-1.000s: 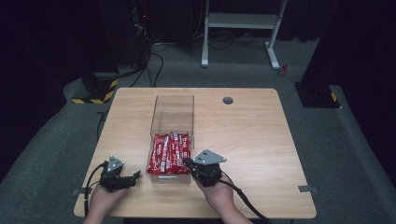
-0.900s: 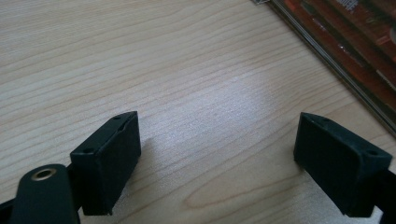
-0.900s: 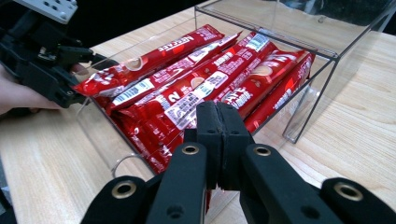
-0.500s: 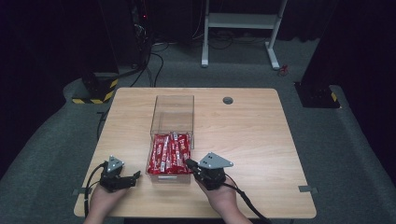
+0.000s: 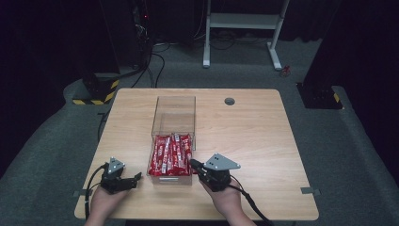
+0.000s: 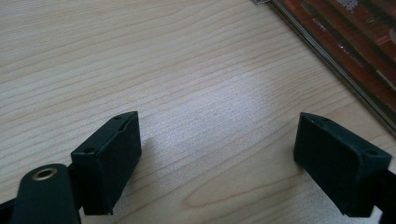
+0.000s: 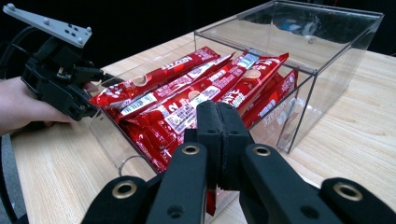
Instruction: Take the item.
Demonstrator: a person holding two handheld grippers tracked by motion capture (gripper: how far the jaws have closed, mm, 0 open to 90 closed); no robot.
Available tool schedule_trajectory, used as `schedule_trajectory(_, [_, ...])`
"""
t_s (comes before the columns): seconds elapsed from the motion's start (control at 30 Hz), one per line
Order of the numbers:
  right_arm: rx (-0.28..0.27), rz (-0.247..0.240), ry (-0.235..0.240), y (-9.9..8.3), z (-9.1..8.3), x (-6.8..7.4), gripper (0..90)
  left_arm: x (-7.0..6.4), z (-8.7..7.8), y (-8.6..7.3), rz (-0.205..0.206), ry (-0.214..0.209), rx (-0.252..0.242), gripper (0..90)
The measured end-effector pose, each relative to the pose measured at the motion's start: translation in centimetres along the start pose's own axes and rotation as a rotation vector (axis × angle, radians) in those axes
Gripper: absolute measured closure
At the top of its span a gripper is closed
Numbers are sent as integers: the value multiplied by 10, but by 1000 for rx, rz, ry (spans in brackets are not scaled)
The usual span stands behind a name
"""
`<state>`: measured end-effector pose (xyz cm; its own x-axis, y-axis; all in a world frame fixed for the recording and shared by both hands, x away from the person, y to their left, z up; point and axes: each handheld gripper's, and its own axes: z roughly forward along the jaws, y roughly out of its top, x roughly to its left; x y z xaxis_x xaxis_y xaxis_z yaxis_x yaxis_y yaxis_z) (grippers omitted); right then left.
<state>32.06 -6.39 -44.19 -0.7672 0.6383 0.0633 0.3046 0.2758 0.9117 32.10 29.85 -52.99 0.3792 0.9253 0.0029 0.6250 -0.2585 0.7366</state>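
A clear acrylic box (image 5: 173,110) stands mid-table, and its near end holds several red candy bars (image 5: 171,153). My right gripper (image 5: 193,164) is shut at the box's near right corner. In the right gripper view its jaws (image 7: 219,126) are pressed together in front of the red bars (image 7: 187,88), with nothing visible between them. My left gripper (image 5: 136,178) rests low on the table left of the box. The left gripper view shows it (image 6: 217,135) open wide over bare wood, with the box wall and bars (image 6: 355,42) at the upper right.
The wooden table (image 5: 254,127) has a round cable hole (image 5: 229,101) at the back. The far half of the box (image 7: 327,70) holds nothing. The left hand and its gripper (image 7: 93,88) lie just across the box from my right gripper.
My right gripper has drawn back slightly to the right, away from the box's corner. The left gripper has not moved.
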Motion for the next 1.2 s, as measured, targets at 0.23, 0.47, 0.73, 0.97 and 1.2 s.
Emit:
schedule_trajectory(0.23, [-20,0,-1,4,-5,-1,898,-1,0,-1,-6,5,-4,156])
schedule_trajectory(0.47, [-40,6,-13,7,-10,-7,898,-1,-1,-1,-2,2,-1,159])
schedule_trajectory(0.73, [-55,19,-28,9,-16,-14,898,0,-1,-1,2,2,-1,158])
schedule_trajectory(0.97, [-66,23,-53,9,-21,-21,898,0,-1,-1,-1,0,-1,157])
schedule_trajectory(1.2, [-70,28,-90,8,-23,-31,898,0,-1,-1,2,1,-1,157])
